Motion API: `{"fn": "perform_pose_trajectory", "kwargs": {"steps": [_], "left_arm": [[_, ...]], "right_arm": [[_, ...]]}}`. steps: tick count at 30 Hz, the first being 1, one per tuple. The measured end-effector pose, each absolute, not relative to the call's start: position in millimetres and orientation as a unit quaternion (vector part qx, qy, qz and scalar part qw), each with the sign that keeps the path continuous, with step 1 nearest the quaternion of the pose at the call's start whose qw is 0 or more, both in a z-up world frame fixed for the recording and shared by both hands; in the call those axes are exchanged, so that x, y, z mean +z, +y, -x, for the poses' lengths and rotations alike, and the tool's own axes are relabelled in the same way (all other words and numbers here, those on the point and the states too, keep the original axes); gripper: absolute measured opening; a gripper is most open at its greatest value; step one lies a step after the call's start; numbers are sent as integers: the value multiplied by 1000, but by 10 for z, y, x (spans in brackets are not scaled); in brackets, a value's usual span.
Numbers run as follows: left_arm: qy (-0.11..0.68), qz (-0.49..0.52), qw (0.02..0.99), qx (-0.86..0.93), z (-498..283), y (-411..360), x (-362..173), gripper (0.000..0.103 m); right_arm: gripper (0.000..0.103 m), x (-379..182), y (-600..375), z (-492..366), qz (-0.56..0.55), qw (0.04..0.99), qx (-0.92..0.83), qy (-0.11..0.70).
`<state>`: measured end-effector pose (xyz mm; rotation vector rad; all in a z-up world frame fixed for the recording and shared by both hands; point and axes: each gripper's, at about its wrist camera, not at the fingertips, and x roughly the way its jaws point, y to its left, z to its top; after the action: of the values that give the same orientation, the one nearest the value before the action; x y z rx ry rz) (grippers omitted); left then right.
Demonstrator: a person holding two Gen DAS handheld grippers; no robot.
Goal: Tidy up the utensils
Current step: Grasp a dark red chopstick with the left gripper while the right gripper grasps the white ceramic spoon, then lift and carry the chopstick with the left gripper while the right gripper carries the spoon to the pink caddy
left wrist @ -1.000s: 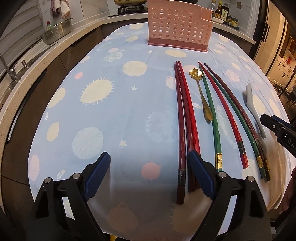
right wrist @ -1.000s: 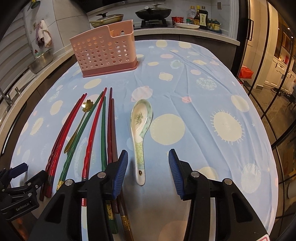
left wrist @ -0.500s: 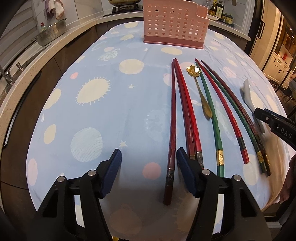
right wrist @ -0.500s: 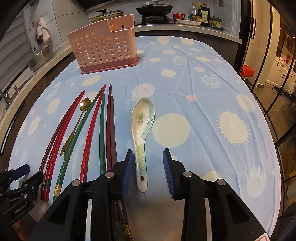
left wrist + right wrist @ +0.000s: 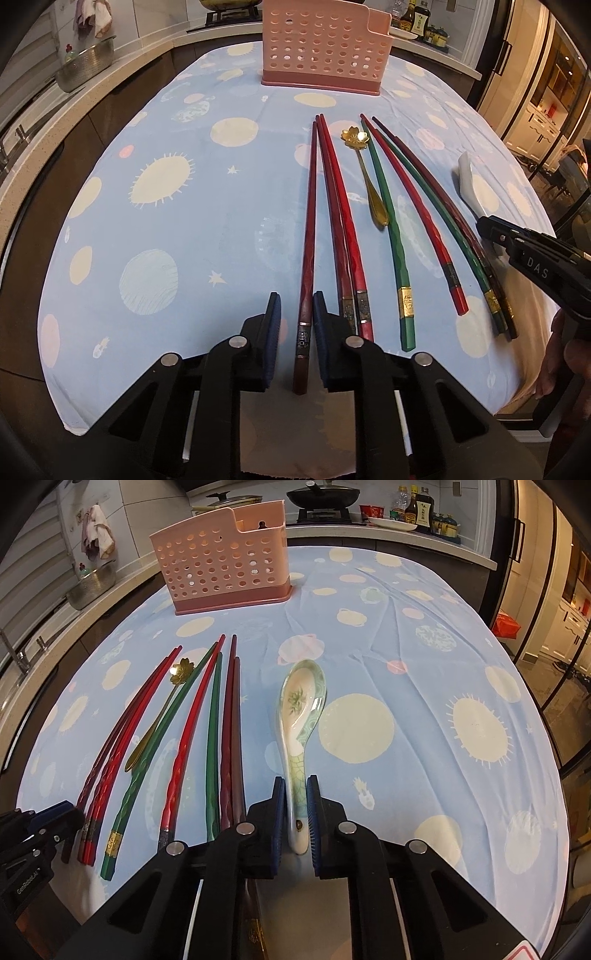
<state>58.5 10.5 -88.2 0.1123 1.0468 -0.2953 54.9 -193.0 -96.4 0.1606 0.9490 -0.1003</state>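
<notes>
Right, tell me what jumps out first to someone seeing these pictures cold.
The row of red, green and dark chopsticks fanned across the spotted blue tablecloth, with a gold flower spoon among them. Behind stands the pink perforated holder. Up close, the left gripper straddles one dark red chopstick, and the right gripper brackets the ceramic spoon.

Left hand-held gripper [image 5: 295,314]: low over surface, pointing forward, blue-padded fingers [image 5: 272,325] narrowed to slim gap, right pad touching dark red chopstick [image 5: 308,236] lying between them, left pad just apart from it. Right hand-held gripper [image 5: 296,801]: low and level, blue pads [image 5: 279,805] close on either side of ceramic spoon [image 5: 301,716] handle, contact hard to confirm. In left wrist view, right hand-held gripper enters from right edge, person's fingers [image 5: 561,354] wrapped around its grip.
</notes>
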Motion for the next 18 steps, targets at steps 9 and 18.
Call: {"fn": "perform_pose_trajectory", "kwargs": {"steps": [9, 18], "left_arm": [[505, -24, 847, -163, -514, 124, -835, 7], [473, -12, 866, -161, -471, 181, -507, 7]], "right_arm": [[10, -852, -1958, -412, -91, 887, -34, 452], [7, -502, -2054, -273, -110, 903, -24, 415]]}}
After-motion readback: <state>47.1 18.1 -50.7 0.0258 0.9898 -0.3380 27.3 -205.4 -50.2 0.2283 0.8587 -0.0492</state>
